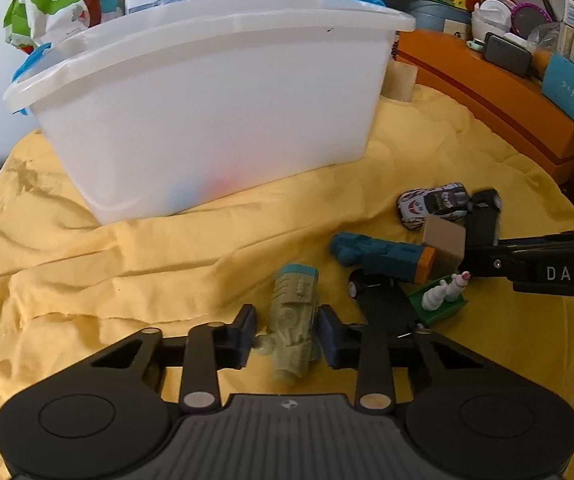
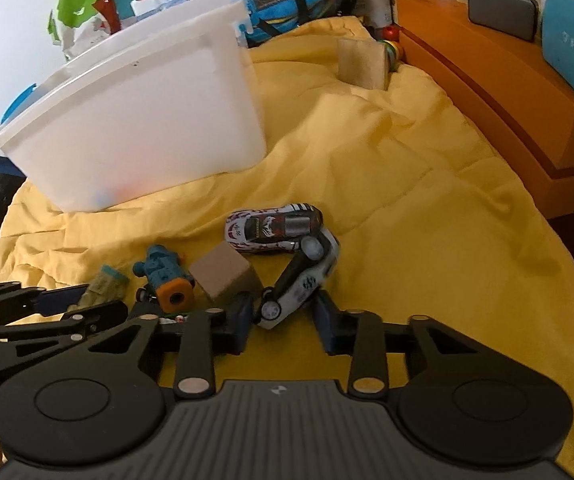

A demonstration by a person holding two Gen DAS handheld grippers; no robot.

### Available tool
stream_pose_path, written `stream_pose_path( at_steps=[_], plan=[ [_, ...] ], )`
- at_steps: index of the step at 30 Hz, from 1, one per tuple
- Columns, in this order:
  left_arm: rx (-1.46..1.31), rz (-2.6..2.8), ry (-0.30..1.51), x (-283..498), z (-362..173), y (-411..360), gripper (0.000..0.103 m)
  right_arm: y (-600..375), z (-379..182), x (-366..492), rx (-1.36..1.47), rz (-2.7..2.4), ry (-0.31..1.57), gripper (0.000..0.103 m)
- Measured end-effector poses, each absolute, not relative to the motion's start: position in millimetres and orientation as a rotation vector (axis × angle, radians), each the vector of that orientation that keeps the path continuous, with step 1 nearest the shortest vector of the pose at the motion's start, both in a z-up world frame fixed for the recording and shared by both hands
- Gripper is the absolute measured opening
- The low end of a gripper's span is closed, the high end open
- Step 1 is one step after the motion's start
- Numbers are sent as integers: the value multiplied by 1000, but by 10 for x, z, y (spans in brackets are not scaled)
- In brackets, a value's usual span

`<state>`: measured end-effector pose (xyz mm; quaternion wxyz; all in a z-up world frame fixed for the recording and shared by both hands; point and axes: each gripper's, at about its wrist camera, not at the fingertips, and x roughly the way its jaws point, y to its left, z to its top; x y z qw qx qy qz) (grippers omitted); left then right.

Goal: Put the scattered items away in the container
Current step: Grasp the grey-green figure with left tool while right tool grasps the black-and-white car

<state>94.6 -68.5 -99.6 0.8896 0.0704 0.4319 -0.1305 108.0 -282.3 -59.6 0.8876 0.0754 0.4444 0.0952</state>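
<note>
A white plastic bin (image 1: 207, 112) stands on a yellow cloth (image 1: 127, 264); it also shows in the right wrist view (image 2: 135, 120). My left gripper (image 1: 287, 340) is open around a pale green toy figure with a teal top (image 1: 293, 320), pads just beside it. My right gripper (image 2: 285, 322) is open around a black-and-white toy car (image 2: 307, 276) lying on its side. Nearby lie a white racing car (image 2: 273, 228), a tan cube (image 2: 227, 272), a blue toy with an orange end (image 2: 167, 276) and a small green base with white figures (image 1: 443, 296).
A wooden block (image 2: 363, 62) sits at the far side of the cloth. An orange box (image 2: 487, 92) with a phone and blue cartons runs along the right. Snack bags (image 1: 55, 4) and clutter stand behind the bin.
</note>
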Motion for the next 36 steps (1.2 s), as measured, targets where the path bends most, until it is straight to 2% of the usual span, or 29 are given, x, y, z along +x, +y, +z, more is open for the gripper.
stream_pose_path(
  at_steps=[1,3,9,11,13,14,17,18,23,36],
  plan=[
    [151,-275,896,937,-996,-690,33,-2832,-591,1075,154,201,922,25],
    [149,-275,897,931,-996,-684,33,-2859,-579,1068,152,202,919,22],
    [133,-263,904,958,-976,-663,33,-2898,-495,1050,106,209,877,20],
    [121,-260,917,988,-989,-664,38,-2880,-492,1086,82,207,879,27],
    [118,-264,918,1008,-992,-675,41,-2883,-487,1140,85,194,875,43],
    [123,-265,915,1014,-994,-684,41,-2884,-489,1165,82,188,872,44],
    [135,-269,906,1020,-1015,-707,41,-2889,-538,1246,83,194,889,42],
    [139,-271,904,1022,-1017,-714,41,-2892,-559,1267,83,200,895,33],
    [139,-280,891,1011,-1002,-726,30,-2912,-574,1284,103,219,890,32],
    [95,-257,854,944,-805,-580,27,-2855,-212,1091,20,286,769,32]
  ],
)
